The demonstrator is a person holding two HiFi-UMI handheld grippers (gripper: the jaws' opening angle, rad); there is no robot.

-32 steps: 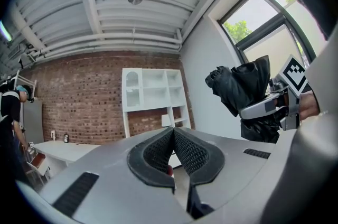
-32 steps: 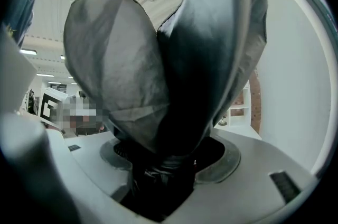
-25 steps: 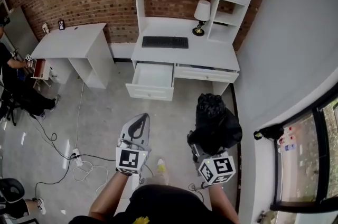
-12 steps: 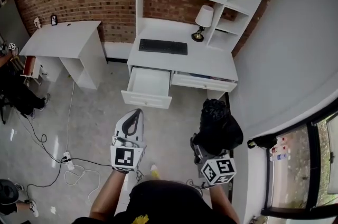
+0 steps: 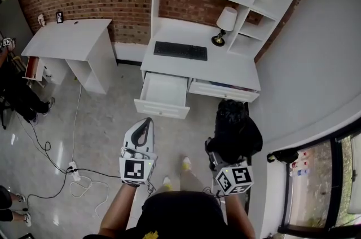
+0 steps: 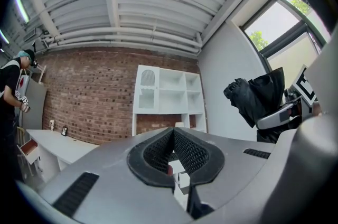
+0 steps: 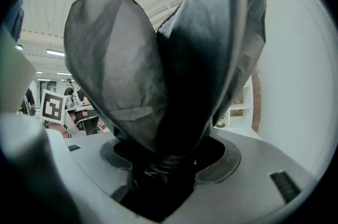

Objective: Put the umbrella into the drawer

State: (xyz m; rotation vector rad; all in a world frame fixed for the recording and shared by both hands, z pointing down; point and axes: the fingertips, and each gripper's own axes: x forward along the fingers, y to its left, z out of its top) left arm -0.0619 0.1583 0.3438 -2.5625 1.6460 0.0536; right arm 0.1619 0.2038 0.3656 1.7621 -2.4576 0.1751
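The umbrella (image 7: 158,70) was folded, and I judged it light but soft and loose. The black cloth was not strapped and would likely sag and swing, while the stiff parts, I supposed, lay hidden inside the folds. So the best place to take it seemed to be where the cloth gathers narrow, and not on the free cloth, which could slip out. My right gripper (image 5: 221,154) had it exactly there, its jaws pressed on the gathered end, and the umbrella stood up from them, in the air in front of me. It looked matte black and wrinkled, bulging in two big lobes above the jaws, with a crumpled top. My left gripper (image 5: 148,124) carried nothing, and its jaws were closed with the tips touching. The drawer (image 5: 161,110) of the white desk (image 5: 225,70) stood pulled out, well apart from the umbrella, ahead of it and to its left. I thought the puffed cloth might need pressing down to fit inside
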